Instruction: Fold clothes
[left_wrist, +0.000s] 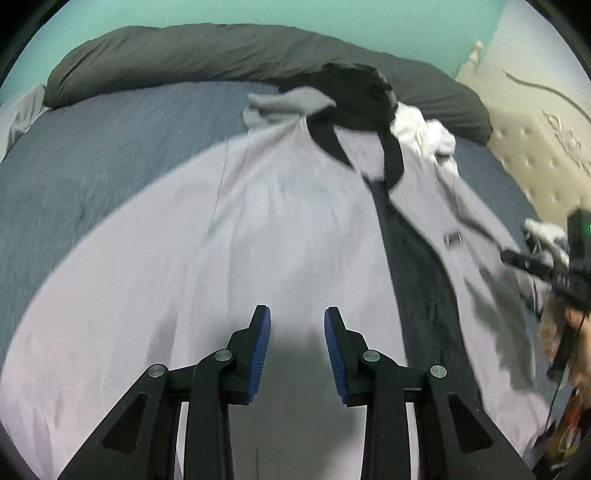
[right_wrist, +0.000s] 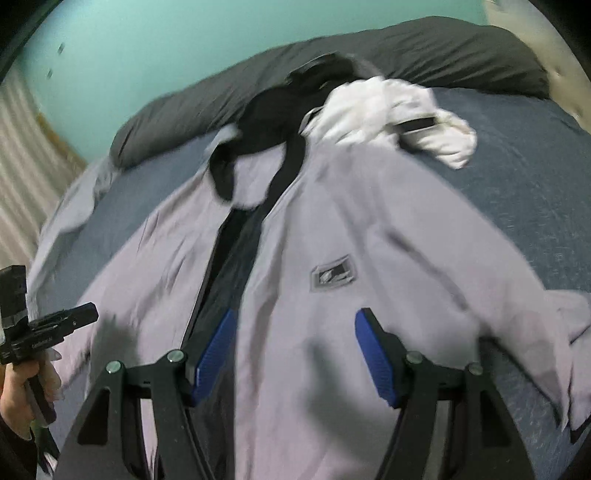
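Note:
A pale lilac zip jacket lies spread on the bed with its front open, showing a dark lining. My left gripper hovers over its left panel, blue pads apart with nothing between them. My right gripper stands wide open above the right panel, just below the chest logo patch. Each gripper also shows at the edge of the other view: the right gripper and the left gripper, which a hand holds. The frames are motion-blurred.
A black garment and a white garment lie bunched at the jacket's collar end. A long dark grey pillow runs along the teal wall. The blue-grey bed cover surrounds the jacket. A tufted headboard stands at the right.

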